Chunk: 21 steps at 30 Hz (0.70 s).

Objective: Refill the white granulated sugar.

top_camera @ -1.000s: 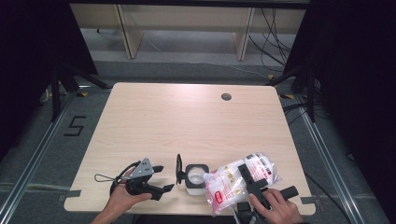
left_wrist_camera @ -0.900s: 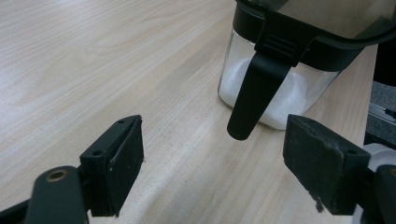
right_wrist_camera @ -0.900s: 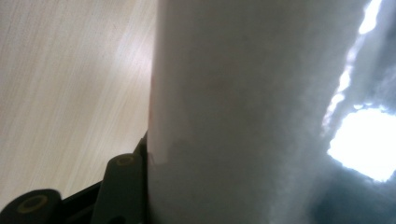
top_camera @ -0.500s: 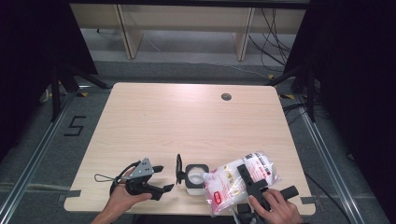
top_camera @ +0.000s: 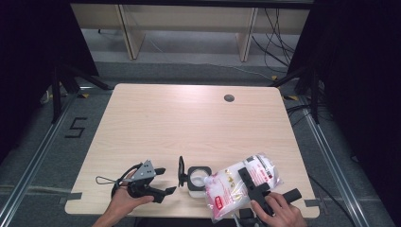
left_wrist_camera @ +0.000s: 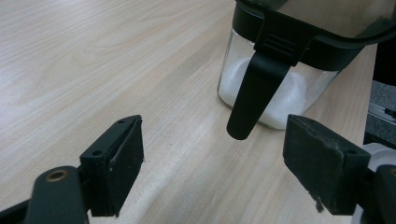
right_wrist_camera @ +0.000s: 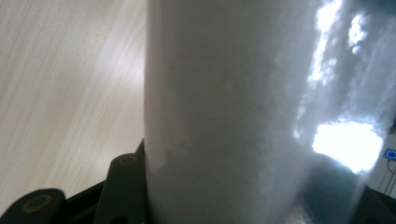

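Right gripper (top_camera: 250,182): jaws pinch the plastic bag (top_camera: 241,184) of white powder, tilted over the glass jar (top_camera: 197,178). Left gripper (left_wrist_camera: 212,163): jaws spread, empty, low over the tabletop (top_camera: 189,123); the jar and its black lid clasp (left_wrist_camera: 254,93) lie just ahead between them.

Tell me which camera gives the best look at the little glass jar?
The left gripper view: the jar looms close, white powder inside, black latch hanging down. The high view shows it small, lid flipped open, beside the bag. The right gripper view looks at the bag's white side.
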Tool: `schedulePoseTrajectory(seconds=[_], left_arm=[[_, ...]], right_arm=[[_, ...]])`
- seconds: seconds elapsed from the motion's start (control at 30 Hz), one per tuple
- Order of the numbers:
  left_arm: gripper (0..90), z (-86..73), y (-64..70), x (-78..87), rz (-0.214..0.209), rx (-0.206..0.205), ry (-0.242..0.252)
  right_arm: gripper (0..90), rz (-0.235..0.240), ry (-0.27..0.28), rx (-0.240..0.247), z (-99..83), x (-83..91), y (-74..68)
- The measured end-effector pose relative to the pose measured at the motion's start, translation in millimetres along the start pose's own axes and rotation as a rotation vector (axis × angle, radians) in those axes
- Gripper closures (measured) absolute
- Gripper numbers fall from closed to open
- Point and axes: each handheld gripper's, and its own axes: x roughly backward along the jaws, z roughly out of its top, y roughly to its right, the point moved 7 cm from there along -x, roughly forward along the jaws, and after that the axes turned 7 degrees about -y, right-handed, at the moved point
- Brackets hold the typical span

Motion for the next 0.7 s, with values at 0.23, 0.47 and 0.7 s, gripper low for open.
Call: schedulePoseTrajectory(seconds=[0.23,0.47,0.7], left_arm=[[20.2,-0.1,-0.1,0.2,-0.003,0.001,-0.004],[20.2,-1.5,-2.0,0.4,0.010,-0.005,-0.021],[20.2,0.0,-0.3,-0.1,0.002,0.005,0.000]], right_arm=[[51.7,0.058,-0.102,-0.143,-7.1,7.2,-11.2],[51.8,0.045,-0.106,-0.140,-9.2,7.1,-10.5],[51.7,0.071,-0.110,-0.180,-8.4,8.6,-13.2]])
